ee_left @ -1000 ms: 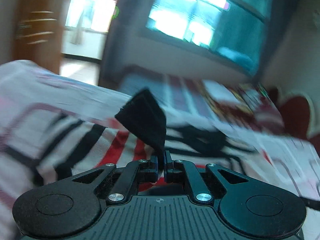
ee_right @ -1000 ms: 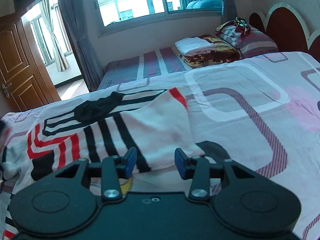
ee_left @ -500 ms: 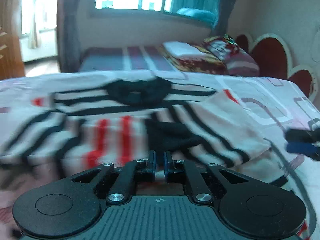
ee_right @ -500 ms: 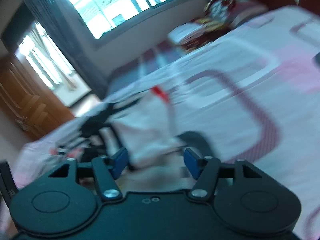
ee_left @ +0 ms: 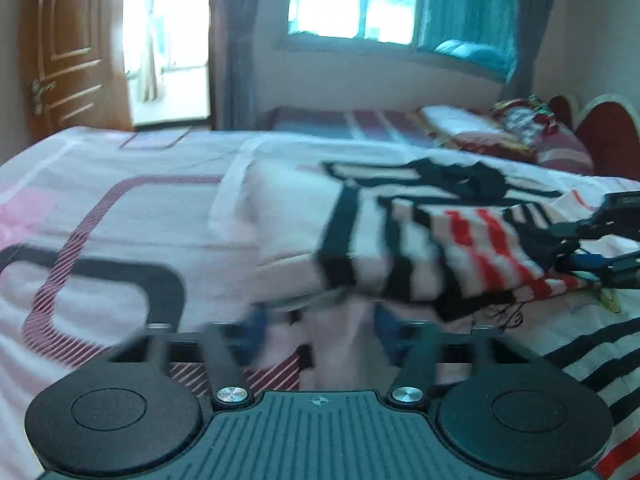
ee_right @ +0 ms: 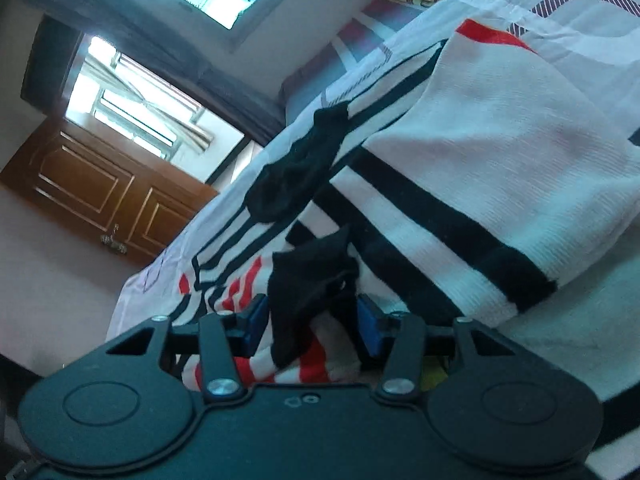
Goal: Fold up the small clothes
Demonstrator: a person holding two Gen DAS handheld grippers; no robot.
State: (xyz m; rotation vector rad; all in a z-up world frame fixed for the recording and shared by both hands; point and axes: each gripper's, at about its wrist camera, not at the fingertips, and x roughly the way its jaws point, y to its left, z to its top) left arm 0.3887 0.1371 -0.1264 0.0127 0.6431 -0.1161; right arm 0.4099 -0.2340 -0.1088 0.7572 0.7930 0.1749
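A white knit top with black and red stripes lies partly folded on the patterned bedsheet. My left gripper hovers blurred just before the top's near edge. Its jaws are opening and only bedsheet shows between them. In the right wrist view the same top fills the right side, its black collar further back. The black sleeve cuff stands between the blue pads of my right gripper, whose jaws are closing without a clear squeeze. That right gripper also shows at the left view's right edge.
The bed stretches away to the left and front. Folded blankets and pillows sit by a red headboard at the back right. A wooden door and a window with curtains lie beyond the bed.
My left gripper let go of the black cuff, opened and swung left. My right gripper rolled, dropped toward the top, and now has the black cuff between its pads.
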